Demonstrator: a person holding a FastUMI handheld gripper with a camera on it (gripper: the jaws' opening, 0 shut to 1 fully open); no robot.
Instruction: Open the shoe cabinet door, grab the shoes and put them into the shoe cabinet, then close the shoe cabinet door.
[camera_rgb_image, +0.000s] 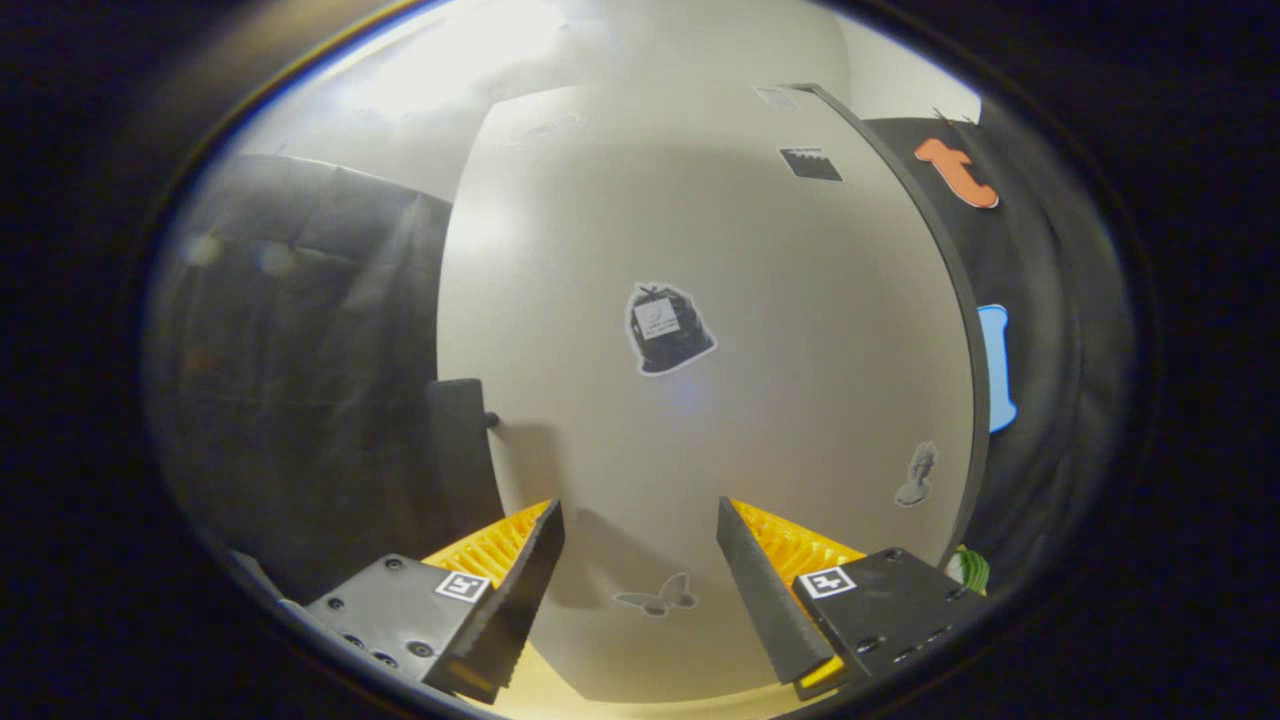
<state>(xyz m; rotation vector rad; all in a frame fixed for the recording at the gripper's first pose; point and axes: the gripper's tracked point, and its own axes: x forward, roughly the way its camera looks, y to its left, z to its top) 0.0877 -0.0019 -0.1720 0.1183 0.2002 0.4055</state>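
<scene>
The white shoe cabinet door (700, 250) stands close ahead of my gripper (640, 520), with several stickers on its face. A dark handle (462, 420) sticks out at the door's left edge, just ahead of the left finger and a little above it. My gripper is open with nothing between its fingers, which point at the lower part of the door. A bit of a green and white thing (968, 568), perhaps a shoe, peeks out past the right finger at the door's lower right edge.
Black cloth (300, 380) hangs to the left of the door and more of it to the right. A pale floor strip (640, 690) runs under the door's bottom edge. A white wall rises above the cabinet.
</scene>
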